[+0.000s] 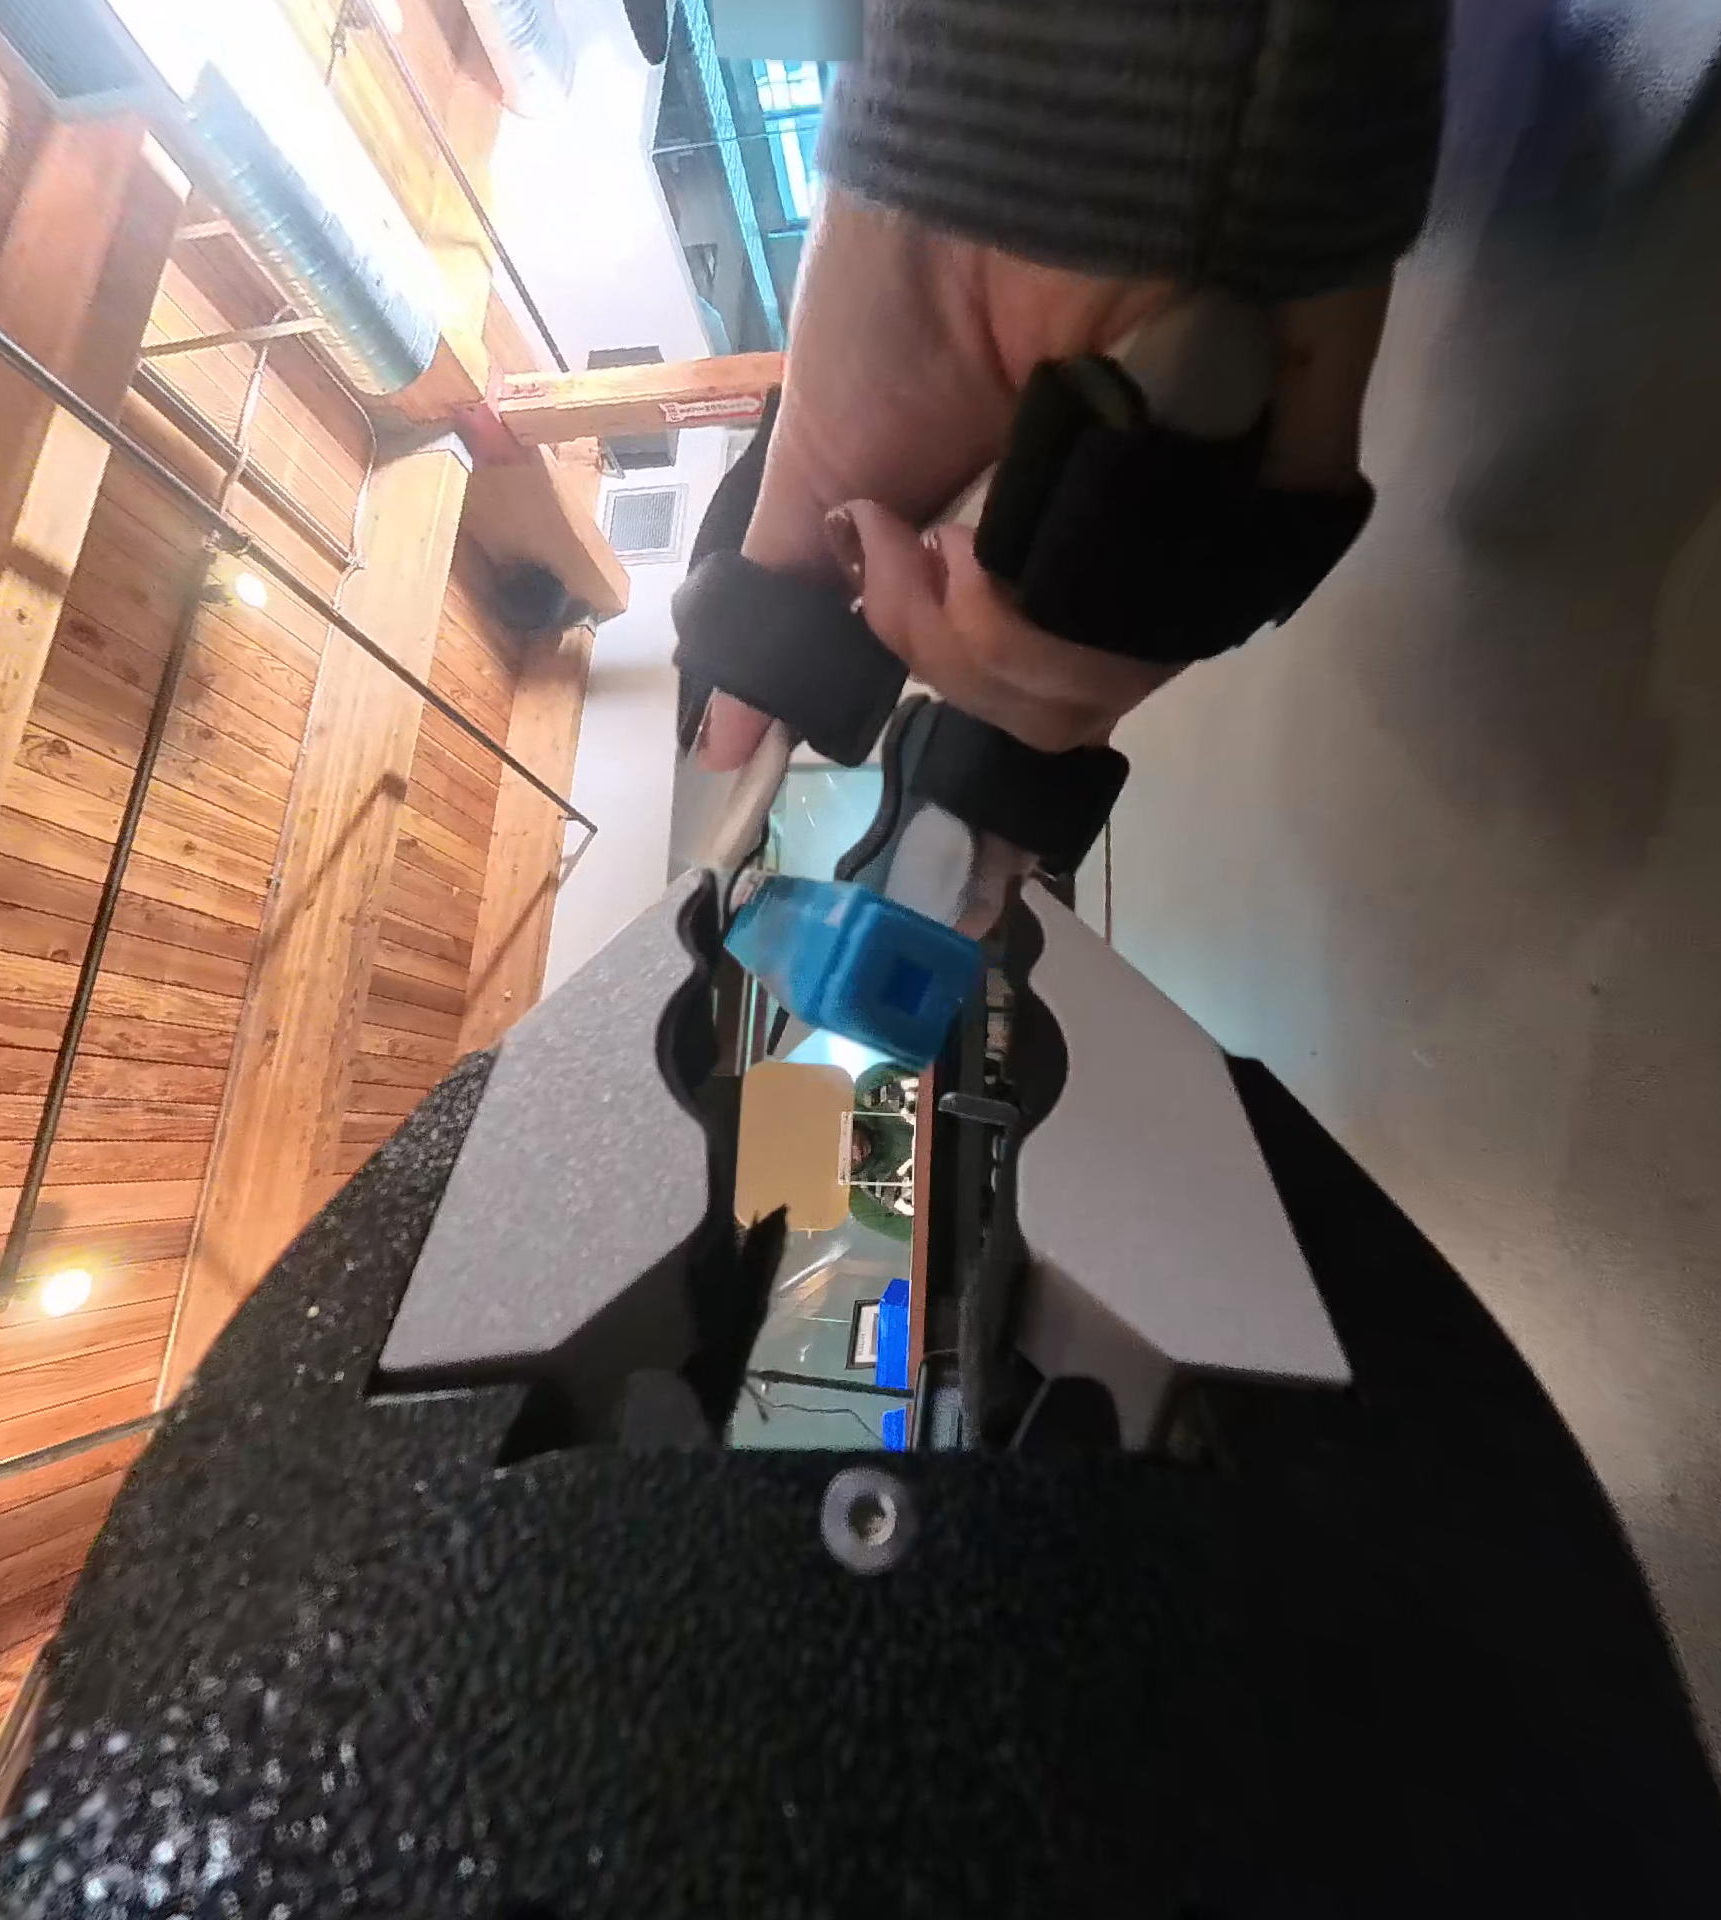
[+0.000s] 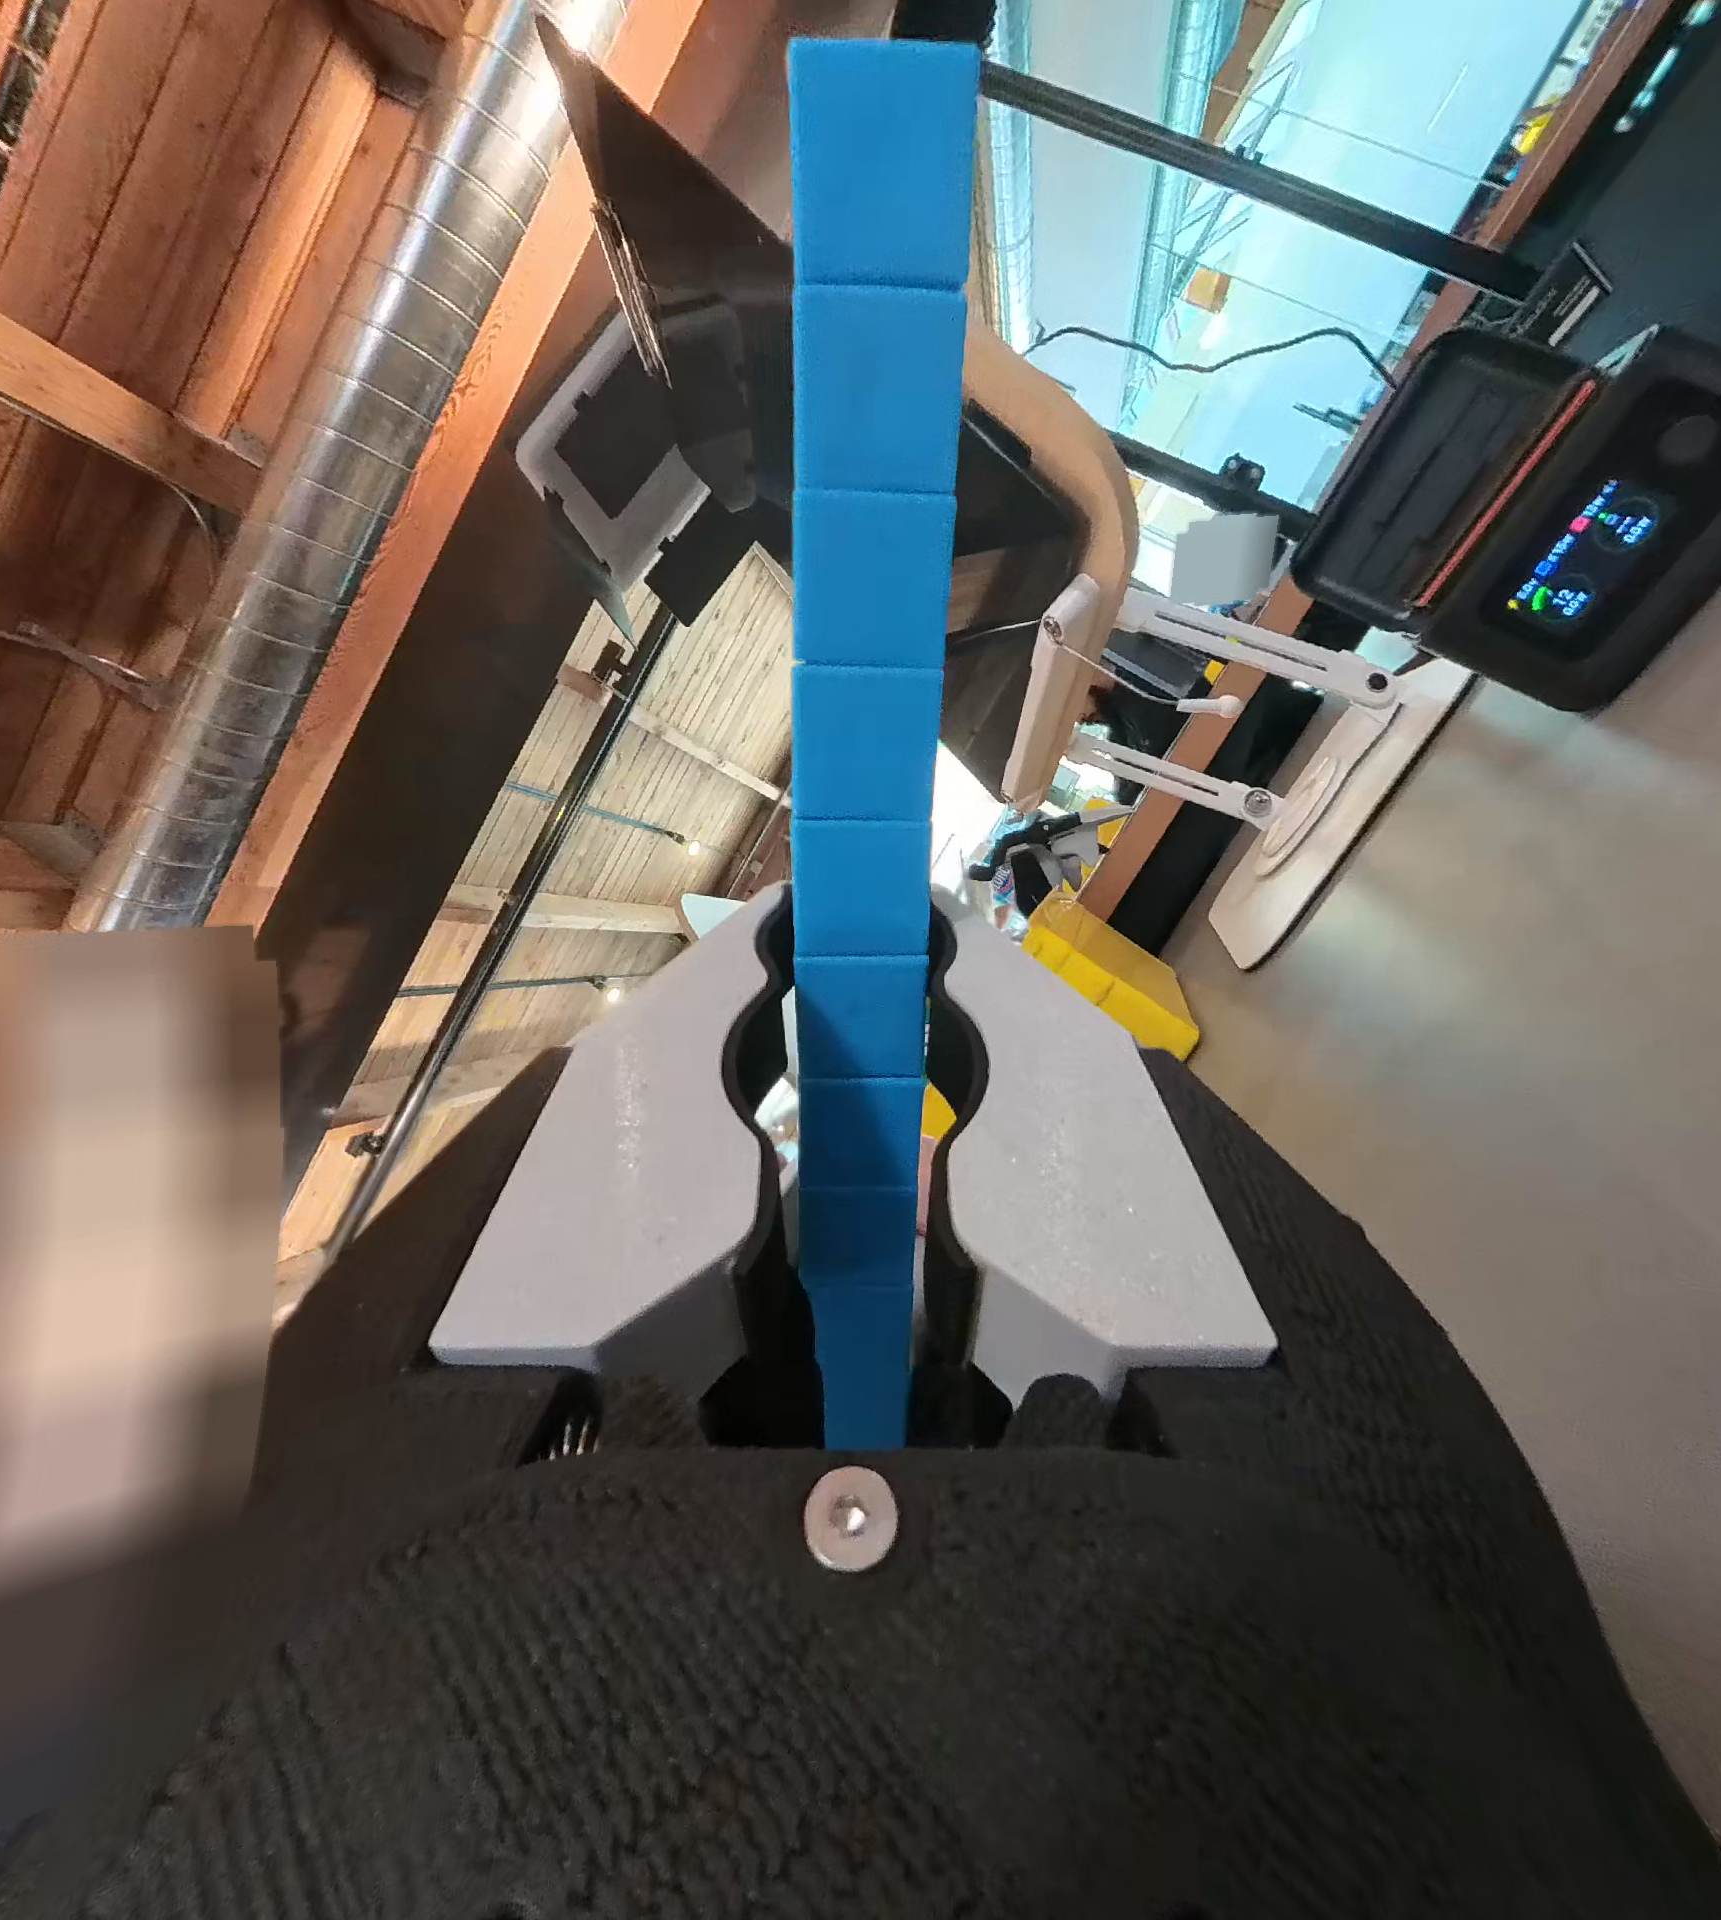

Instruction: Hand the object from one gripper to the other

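long blue segmented bar [image 2: 871,727] stands lengthwise between the right gripper's fingers [image 2: 669,1143], clamped.

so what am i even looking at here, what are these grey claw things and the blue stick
No robot arm here: a person holds a hand-held gripper in each hand, each carrying a camera looking along its two grey fingers. In the right wrist view, the right hand-held gripper is shut on a long blue segmented bar. In the left wrist view, the left hand-held gripper is open, the bar's end between its fingertips, with the person's hand beyond. No work surface shows clearly.
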